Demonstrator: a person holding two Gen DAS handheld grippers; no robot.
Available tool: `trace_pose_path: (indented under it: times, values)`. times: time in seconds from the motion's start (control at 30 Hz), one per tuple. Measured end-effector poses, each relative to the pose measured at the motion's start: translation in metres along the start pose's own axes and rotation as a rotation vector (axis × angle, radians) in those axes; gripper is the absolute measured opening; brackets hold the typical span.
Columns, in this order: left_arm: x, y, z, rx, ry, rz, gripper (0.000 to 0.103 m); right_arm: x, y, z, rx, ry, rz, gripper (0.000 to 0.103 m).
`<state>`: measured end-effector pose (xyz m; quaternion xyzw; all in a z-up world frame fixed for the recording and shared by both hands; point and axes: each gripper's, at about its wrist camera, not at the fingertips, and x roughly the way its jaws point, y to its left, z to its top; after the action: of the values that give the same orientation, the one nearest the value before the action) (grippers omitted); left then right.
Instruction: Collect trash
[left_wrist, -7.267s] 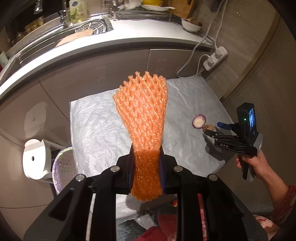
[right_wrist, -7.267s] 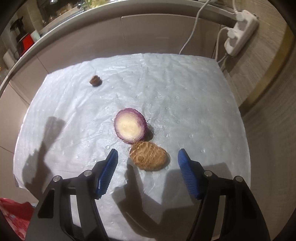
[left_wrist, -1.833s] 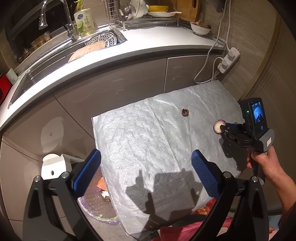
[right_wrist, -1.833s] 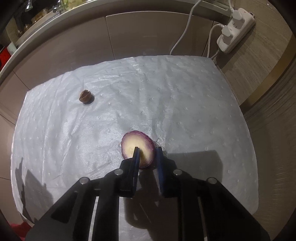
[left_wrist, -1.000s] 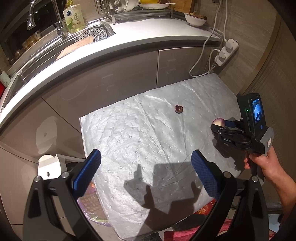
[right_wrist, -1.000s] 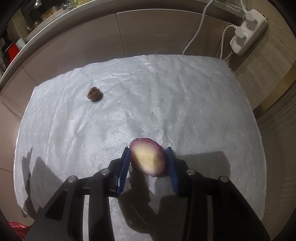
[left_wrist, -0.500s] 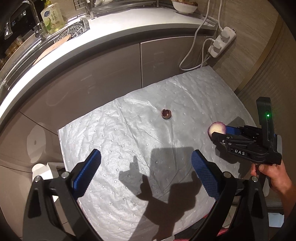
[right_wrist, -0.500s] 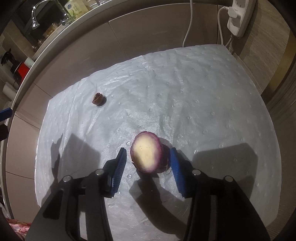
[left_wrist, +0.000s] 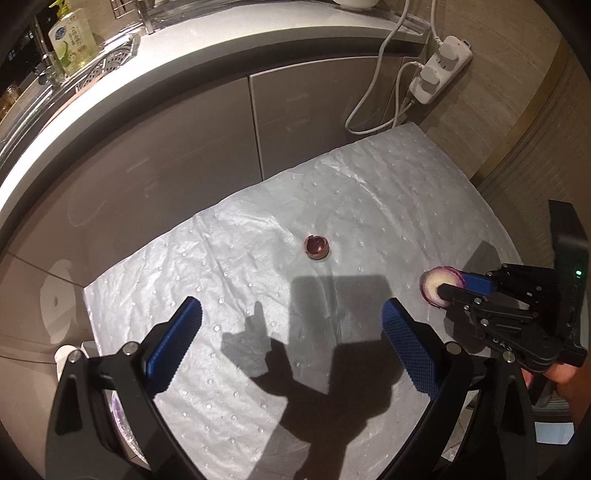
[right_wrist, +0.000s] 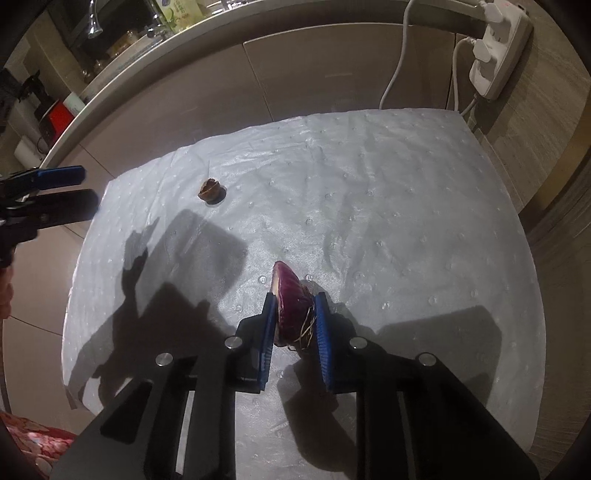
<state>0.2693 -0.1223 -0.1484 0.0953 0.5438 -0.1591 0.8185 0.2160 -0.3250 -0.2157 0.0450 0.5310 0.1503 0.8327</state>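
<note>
While right gripper (right_wrist: 294, 321) jaws pinch onion end (right_wrist: 291, 306) — bin (left_wrist: 123, 424) contents hidden.

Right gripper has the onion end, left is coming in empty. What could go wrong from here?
The right gripper, whose jaws have just been closing, pinches the onion end with its wide part sticking out past the pads, so it could slip out on the lift. The open left gripper could nudge the small brown scrap away across the white pad.

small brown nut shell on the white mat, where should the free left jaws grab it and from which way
Across its rounded outer sides, from above. The small brown nut shell lies alone on the white dimpled mat, hollow side up, nothing touching it. The open left gripper already points down near it.
</note>
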Motion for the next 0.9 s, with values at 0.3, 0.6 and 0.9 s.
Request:
trace_pose_path:
  times: [0.3,0.6,0.9]
  values:
    - [0.075,-0.011,0.028,0.001,0.096,-0.077,0.057,-0.049,-0.022,-0.012,0.09,-0.078,0.028,0.022]
    - [0.106,-0.013,0.035,-0.013,0.14,-0.103,0.044,-0.064,-0.032,-0.024,0.121,-0.084,0.031,0.022]
    - [0.106,-0.012,0.037,-0.018,0.126,-0.115,0.024,-0.066,-0.031,-0.023,0.122,-0.094,0.022,0.022]
